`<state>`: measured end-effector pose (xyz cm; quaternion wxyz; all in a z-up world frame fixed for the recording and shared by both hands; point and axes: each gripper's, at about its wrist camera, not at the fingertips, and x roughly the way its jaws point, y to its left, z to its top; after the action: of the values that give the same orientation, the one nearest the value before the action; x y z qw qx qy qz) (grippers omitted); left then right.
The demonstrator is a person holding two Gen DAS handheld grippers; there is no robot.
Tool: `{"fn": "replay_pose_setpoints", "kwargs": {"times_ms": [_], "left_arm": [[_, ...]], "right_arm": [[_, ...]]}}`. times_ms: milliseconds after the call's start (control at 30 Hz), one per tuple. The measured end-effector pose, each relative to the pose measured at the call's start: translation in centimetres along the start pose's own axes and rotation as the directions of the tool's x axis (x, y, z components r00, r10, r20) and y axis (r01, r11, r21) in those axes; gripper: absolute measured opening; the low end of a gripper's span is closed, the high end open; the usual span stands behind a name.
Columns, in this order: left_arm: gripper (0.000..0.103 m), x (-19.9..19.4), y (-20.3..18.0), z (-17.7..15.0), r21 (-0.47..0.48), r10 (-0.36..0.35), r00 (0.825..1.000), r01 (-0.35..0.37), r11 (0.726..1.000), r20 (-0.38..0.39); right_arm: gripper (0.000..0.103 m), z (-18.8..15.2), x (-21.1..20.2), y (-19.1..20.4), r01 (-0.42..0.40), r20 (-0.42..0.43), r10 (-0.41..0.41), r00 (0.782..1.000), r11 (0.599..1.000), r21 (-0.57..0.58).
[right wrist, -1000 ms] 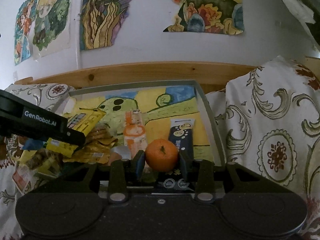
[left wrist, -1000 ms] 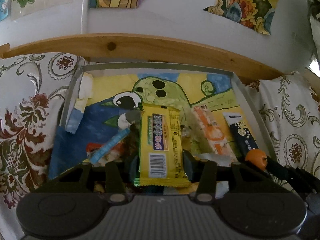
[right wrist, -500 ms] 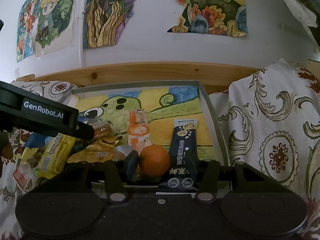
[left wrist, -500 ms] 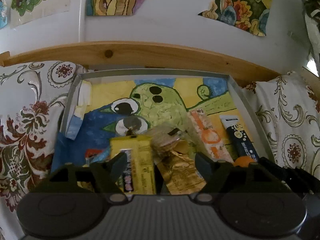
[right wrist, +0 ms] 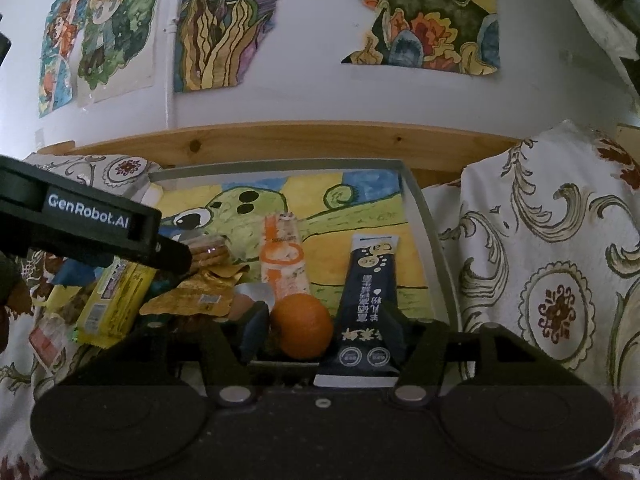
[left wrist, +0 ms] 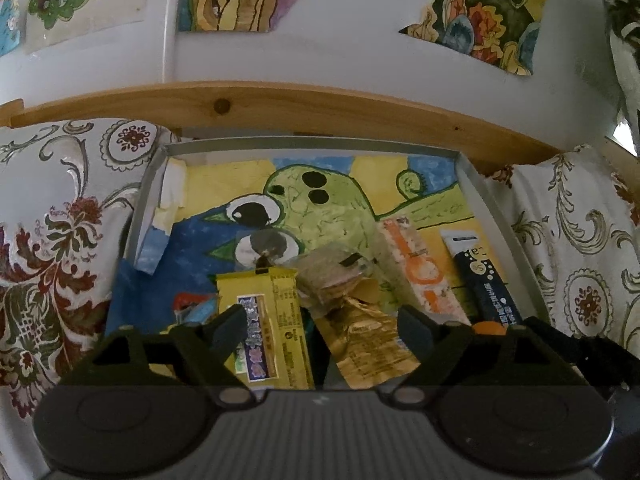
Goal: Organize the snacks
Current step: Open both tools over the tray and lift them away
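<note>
The left gripper (left wrist: 320,322) is spread wide, gripping nothing, above the yellow bar (left wrist: 272,328) and gold wrapper (left wrist: 370,344) near the tray's (left wrist: 480,196) front edge. The right gripper (right wrist: 326,322) is released around the orange (right wrist: 302,326); the dark sachet (right wrist: 370,292) and orange packet (right wrist: 280,260) lie beyond, toward the right wall

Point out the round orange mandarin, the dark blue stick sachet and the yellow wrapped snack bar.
Round orange mandarin (right wrist: 302,332): right wrist view, middle of its peel.
Dark blue stick sachet (right wrist: 370,292): right wrist view, middle of its printed face.
Yellow wrapped snack bar (left wrist: 276,328): left wrist view, middle of the wrapper.
</note>
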<state>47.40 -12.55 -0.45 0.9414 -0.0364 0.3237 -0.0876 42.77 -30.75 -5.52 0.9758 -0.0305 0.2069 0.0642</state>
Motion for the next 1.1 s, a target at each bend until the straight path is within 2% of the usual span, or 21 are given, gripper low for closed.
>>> {"fn": "replay_pose_setpoints", "kwargs": {"times_ms": [233, 333, 567, 900, 1100], "left_arm": [[0.088, -0.2, 0.1, 0.0, -0.004, -0.001, 1.0, 0.001, 1.0, 0.006], [0.09, -0.4, 0.1, 0.0, -0.003, -0.003, 1.0, 0.003, 1.0, 0.01], [0.093, -0.9, 0.1, 0.0, -0.006, 0.0, 1.0, 0.0, 1.0, 0.021], [0.101, -2.9, 0.6, -0.3, -0.011, 0.0, 0.997, 0.001, 1.0, 0.076], [0.103, -5.1, 1.9, -0.6, -0.059, -0.008, 0.995, 0.014, 0.998, 0.104]], "right_arm": [[0.065, -0.1, -0.4, 0.1, -0.005, 0.001, 0.005, 1.0, 1.0, -0.009], [0.072, 0.0, -0.6, 0.0, -0.007, 0.011, 0.007, 1.0, 1.0, -0.001], [0.075, 0.3, -1.3, 0.2, -0.008, 0.028, 0.009, 1.0, 1.0, -0.01], [0.095, 1.4, -3.6, 0.4, 0.013, 0.064, -0.011, 0.998, 1.0, -0.027], [0.101, 1.9, -5.9, 0.7, 0.019, 0.088, -0.016, 0.996, 0.999, -0.039]]}}
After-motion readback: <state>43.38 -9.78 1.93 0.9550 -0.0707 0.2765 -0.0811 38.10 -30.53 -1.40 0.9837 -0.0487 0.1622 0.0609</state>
